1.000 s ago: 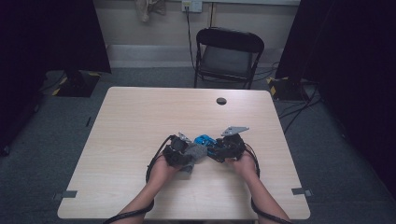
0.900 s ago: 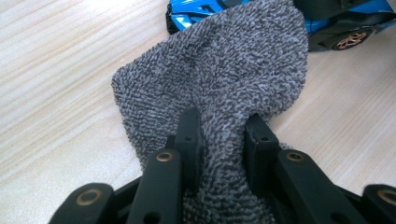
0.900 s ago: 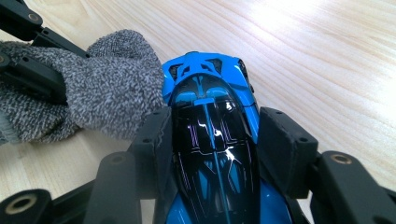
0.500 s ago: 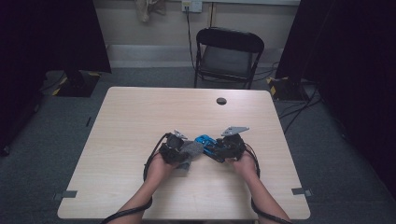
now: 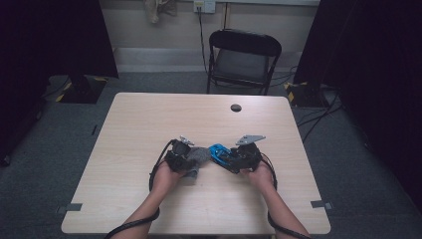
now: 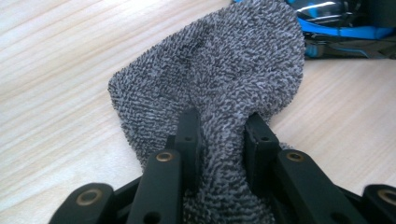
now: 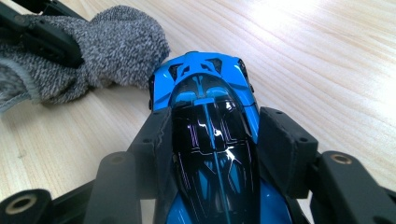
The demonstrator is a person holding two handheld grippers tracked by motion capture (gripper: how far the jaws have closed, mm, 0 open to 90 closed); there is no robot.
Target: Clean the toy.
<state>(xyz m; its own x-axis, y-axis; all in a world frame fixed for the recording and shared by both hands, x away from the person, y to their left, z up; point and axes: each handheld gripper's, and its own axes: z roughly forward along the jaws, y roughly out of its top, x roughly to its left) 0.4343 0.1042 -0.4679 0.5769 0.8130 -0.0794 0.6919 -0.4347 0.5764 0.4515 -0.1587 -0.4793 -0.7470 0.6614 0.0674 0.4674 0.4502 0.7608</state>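
I hold my left gripper [image 5: 191, 160] clamped on a grey terry sock [image 6: 219, 88]: in the left gripper view my two black jaws pinch a bunched fold of it between them, and the rest of the sock fans out flat on the wooden table [image 5: 149, 124] beyond the jaw tips. My right gripper [image 5: 230, 158] is closed on a blue and black toy car [image 7: 210, 126], with a jaw pad pressed against each flank and the car's blue end sticking out past the pads toward the sock.

From the high view, both things sit just right of the table's middle and toward my near side, between my two hands. The sock's far end lies right beside the car's blue end; in the right gripper view the two look to be touching or nearly so, and I cannot tell which. My grippers point at each other, so there is very little room between them.

Around them the room is generous. Bare wood runs to the left edge, to the right edge and to the far edge, where a small dark round disc [image 5: 236, 107] sits well apart from my hands. A black folding chair [image 5: 242, 59] stands past the far edge. The near edge is close behind my forearms.
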